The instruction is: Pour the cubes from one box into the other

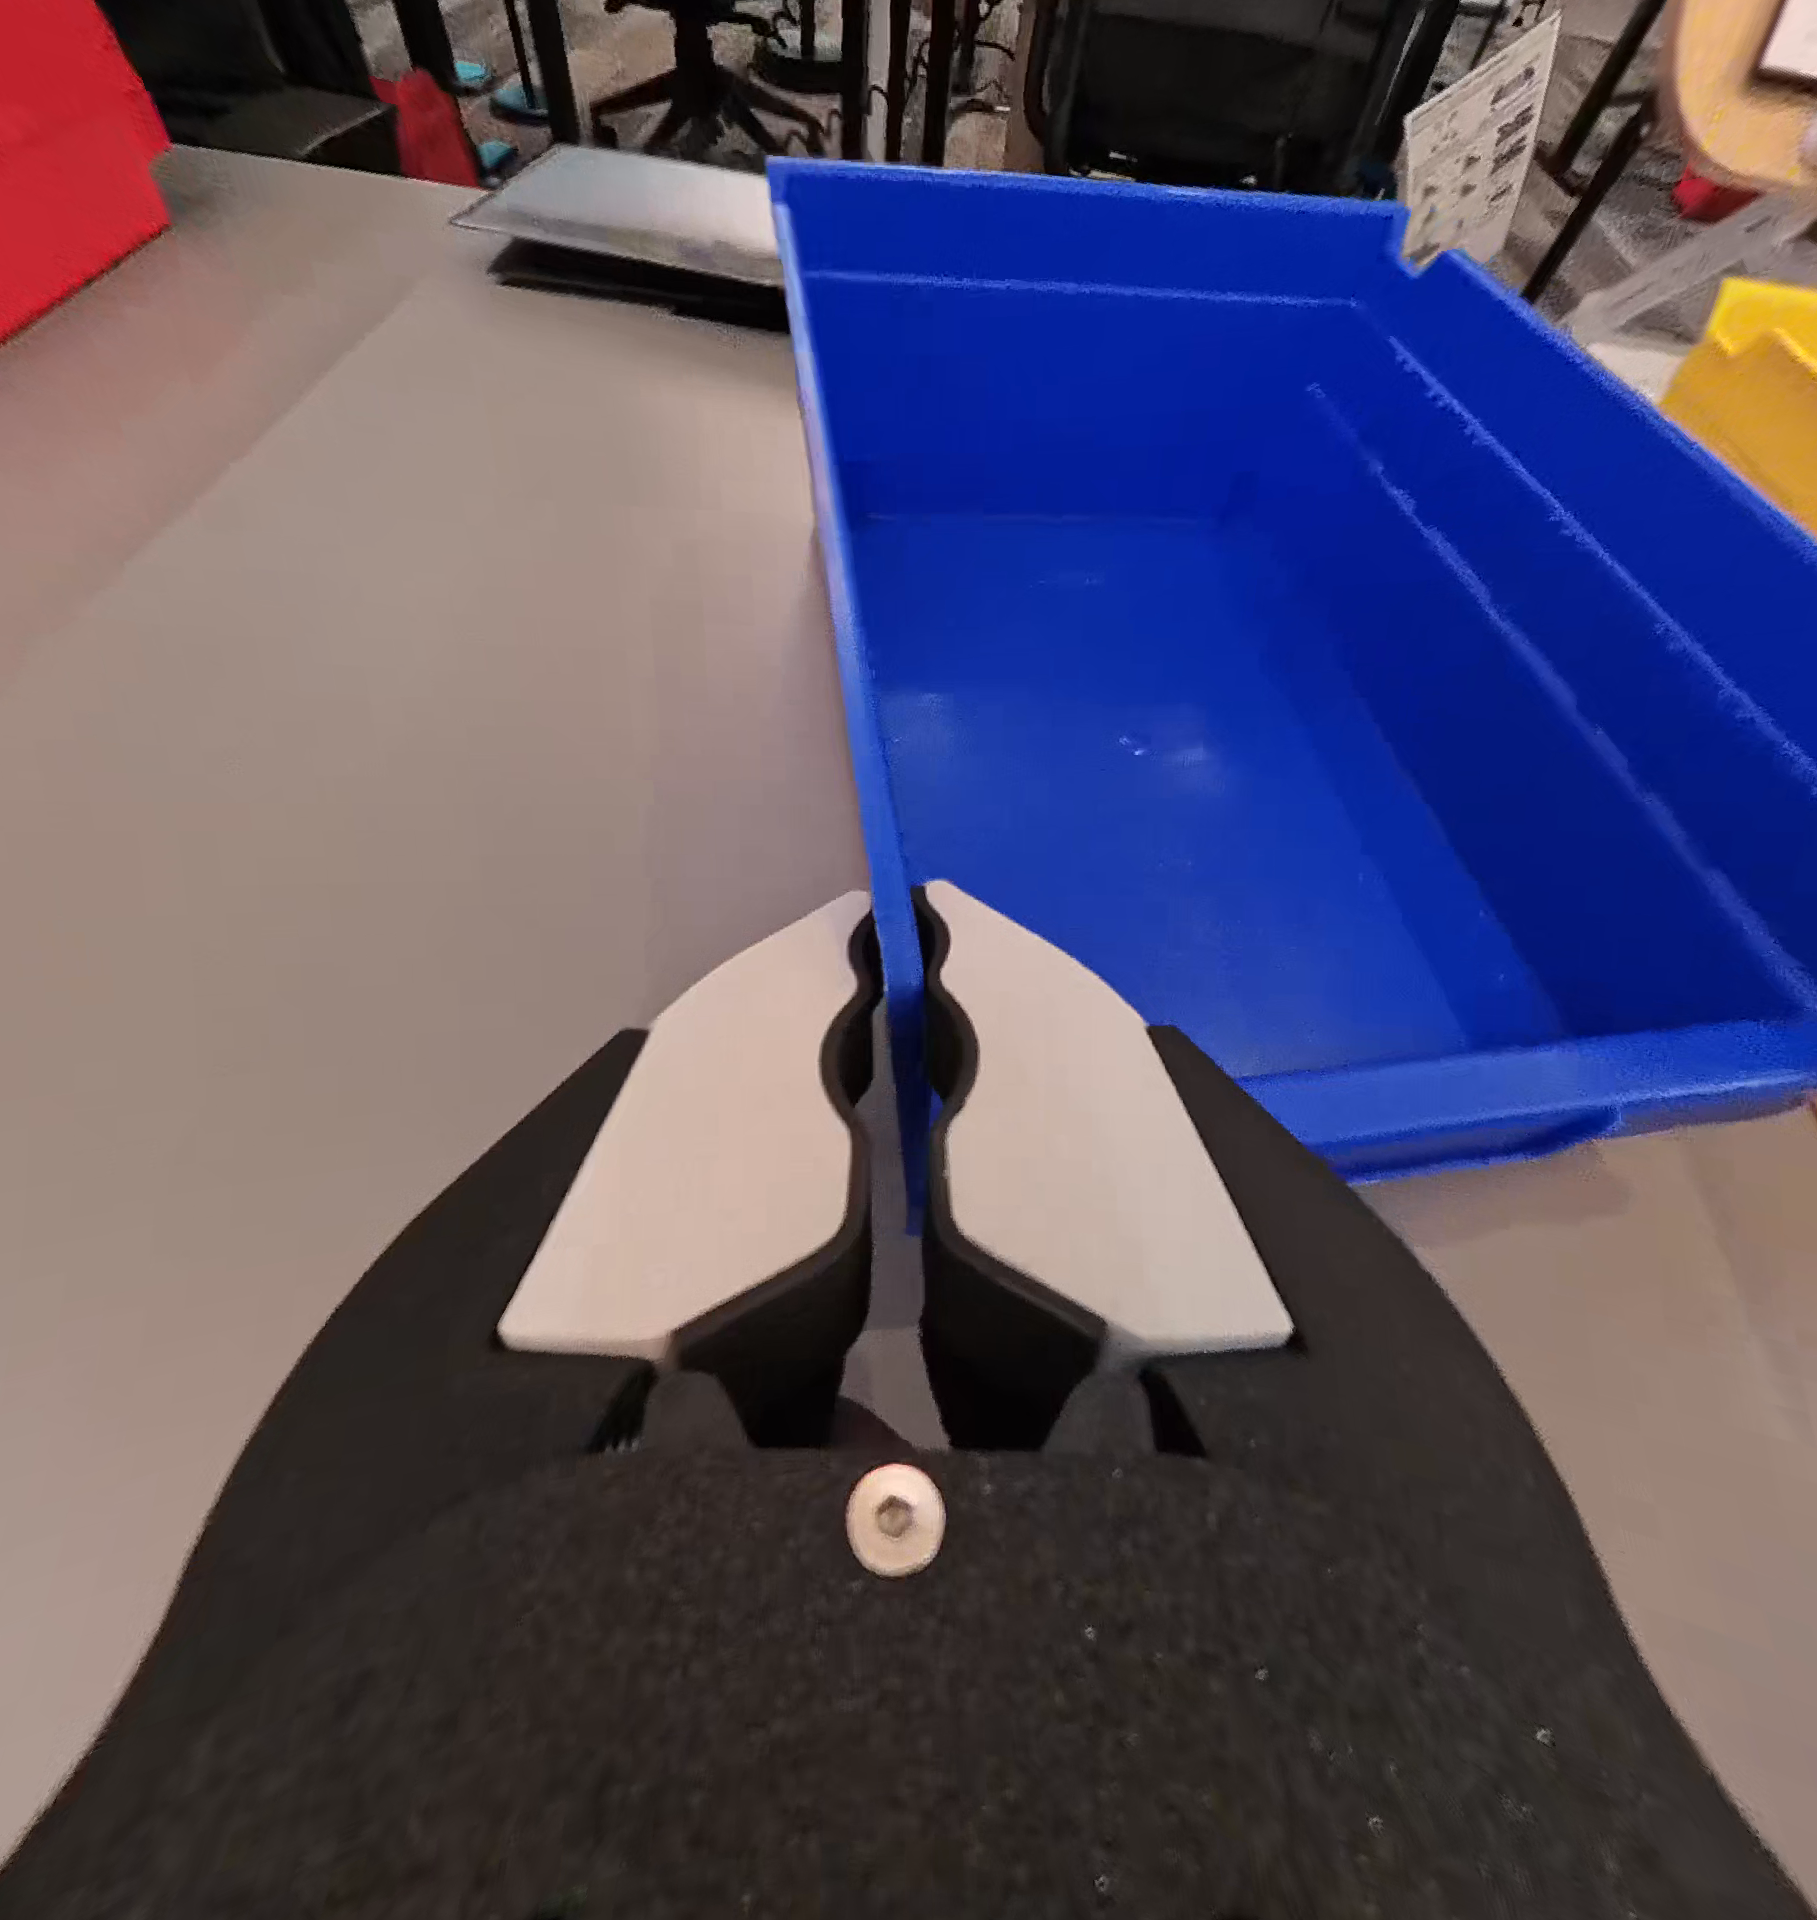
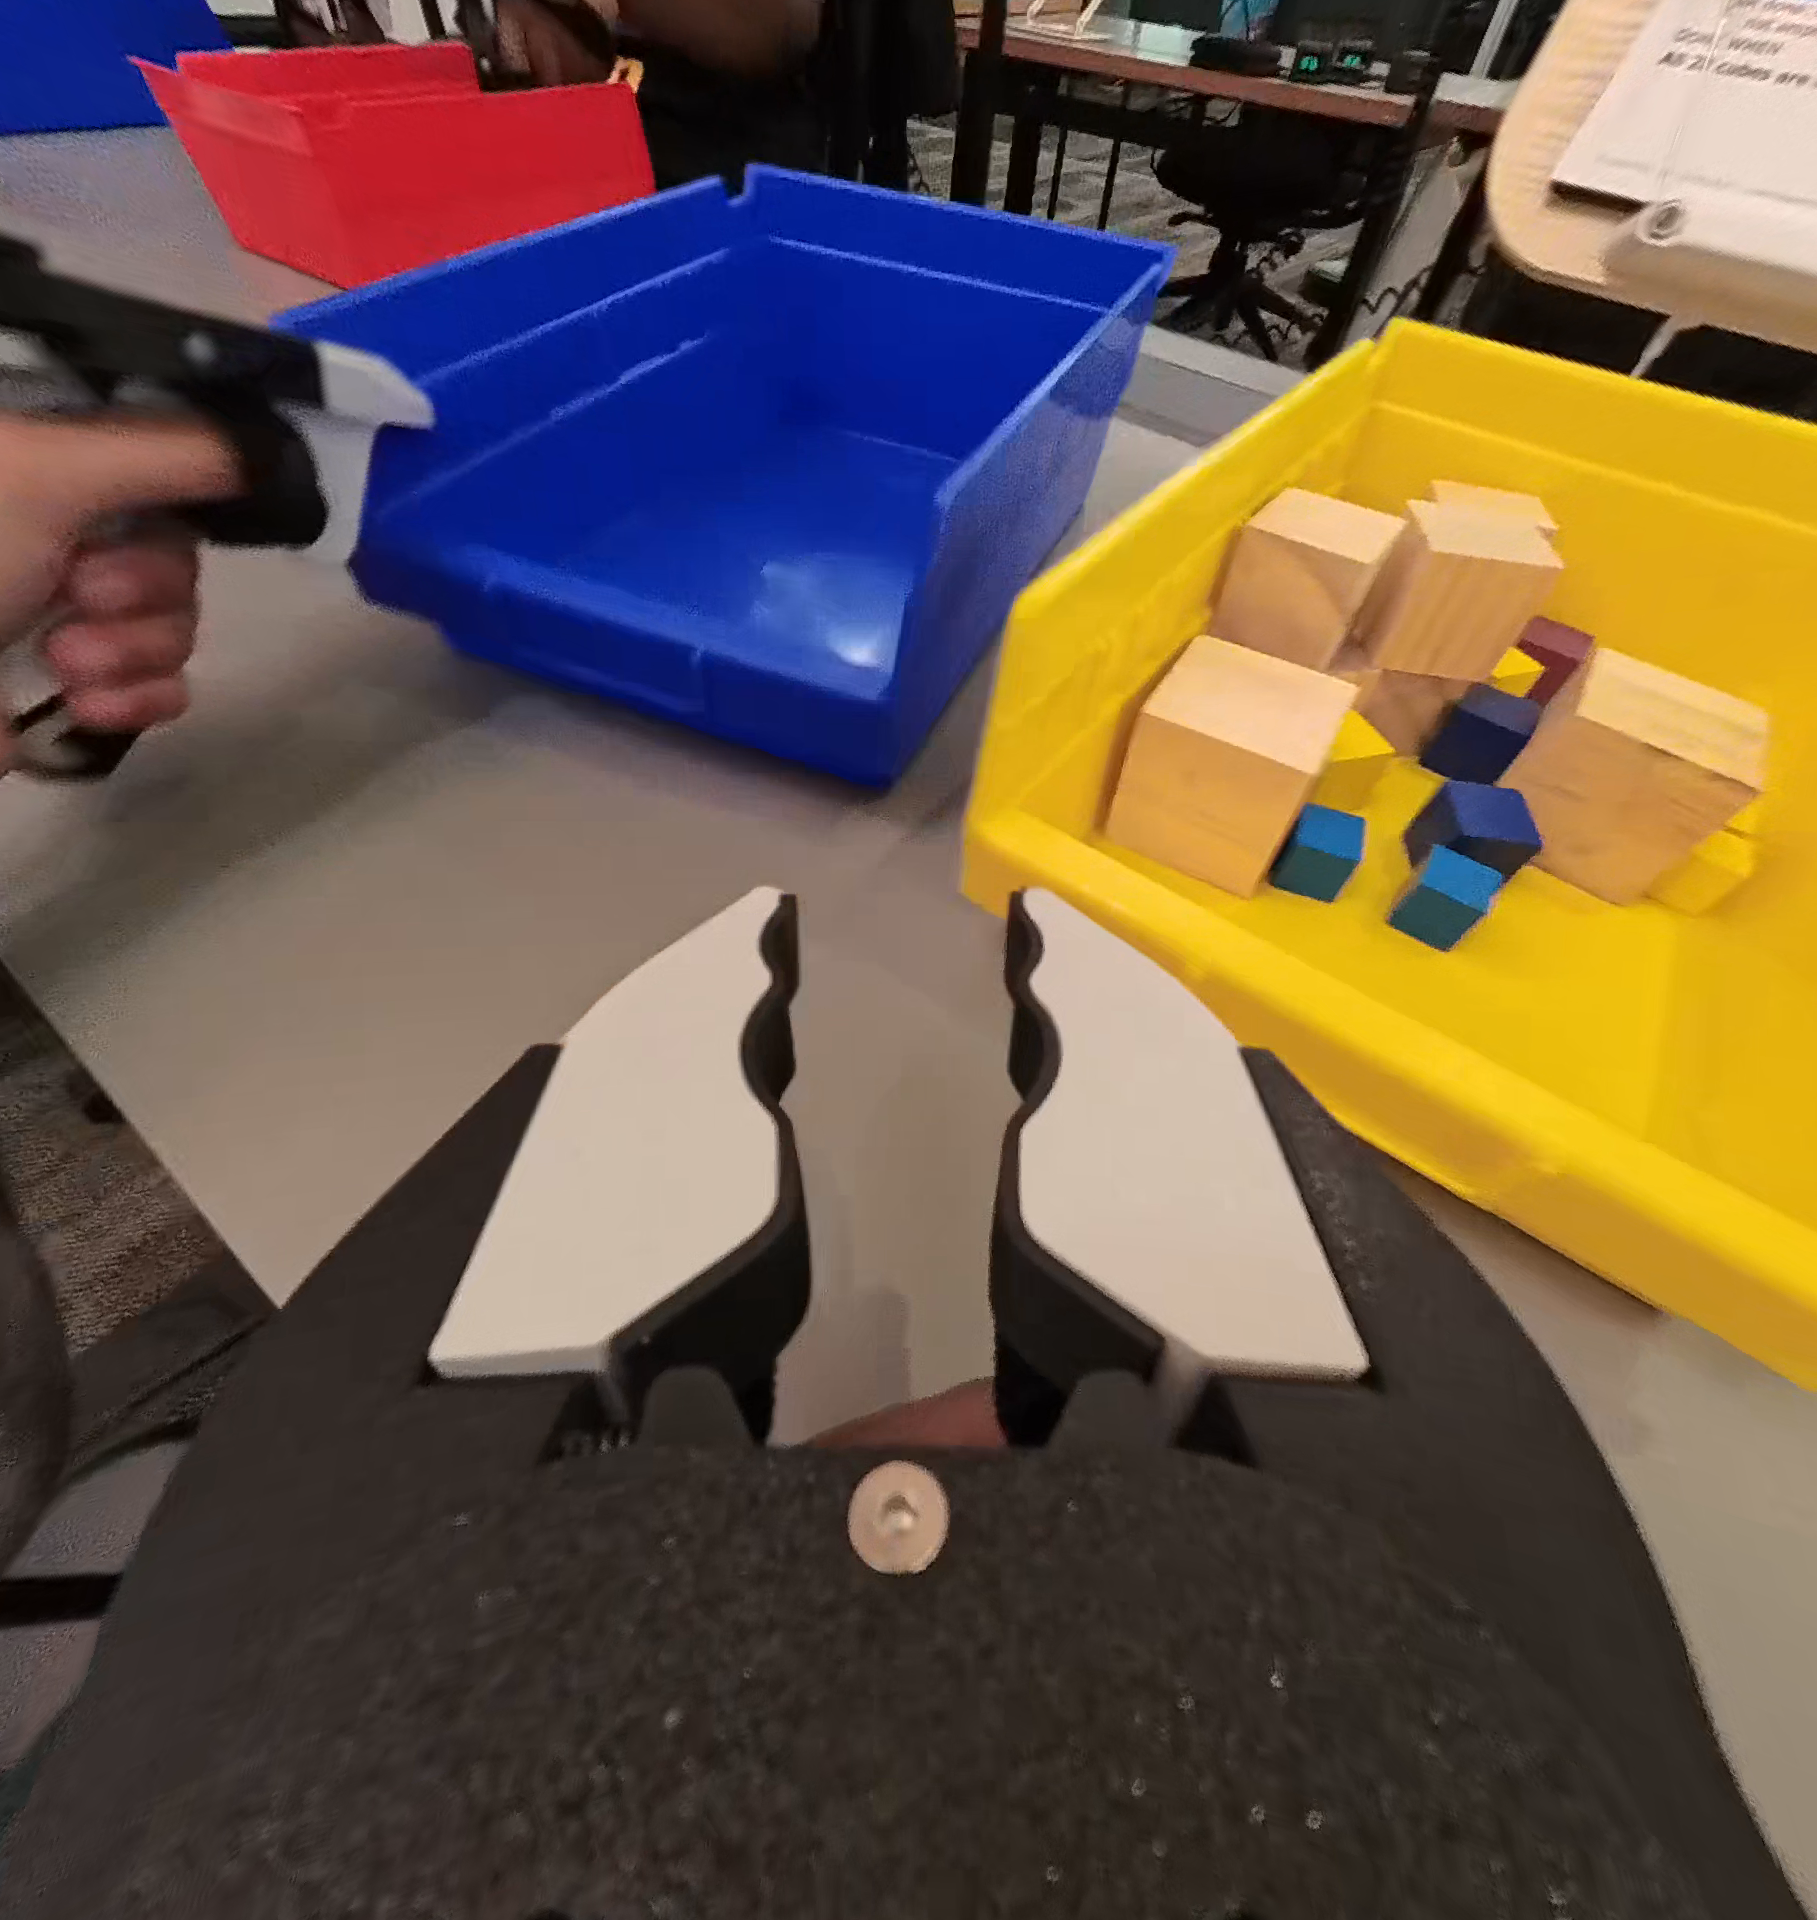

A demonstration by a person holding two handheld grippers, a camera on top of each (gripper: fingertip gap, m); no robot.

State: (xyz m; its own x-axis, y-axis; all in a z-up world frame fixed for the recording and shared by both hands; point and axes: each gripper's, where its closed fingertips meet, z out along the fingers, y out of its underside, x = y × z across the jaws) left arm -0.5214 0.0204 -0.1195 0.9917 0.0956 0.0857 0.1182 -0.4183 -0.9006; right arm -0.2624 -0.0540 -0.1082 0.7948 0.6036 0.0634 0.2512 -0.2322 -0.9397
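Observation:
An empty blue box [image 1: 1247, 727] sits on the grey table. My left gripper [image 1: 899, 909] is shut on the blue box's left side wall near its front corner. In the right wrist view the blue box [image 2: 779, 488] stands left of a yellow box [image 2: 1143, 665] that holds several wooden cubes [image 2: 1231, 758] and small blue cubes [image 2: 1319, 854]. The left gripper [image 2: 384, 416] shows there at the blue box's left wall, held by a hand. My right gripper [image 2: 902, 914] is open and empty over the table, just in front of the yellow box's near left corner.
A red box [image 2: 405, 145] stands behind the blue one, with another blue box [image 2: 62, 62] at the far left. A flat dark tablet-like slab [image 1: 623, 229] lies at the table's far edge. A corner of the yellow box [image 1: 1787, 416] shows right of the blue box. Chairs and desks stand beyond.

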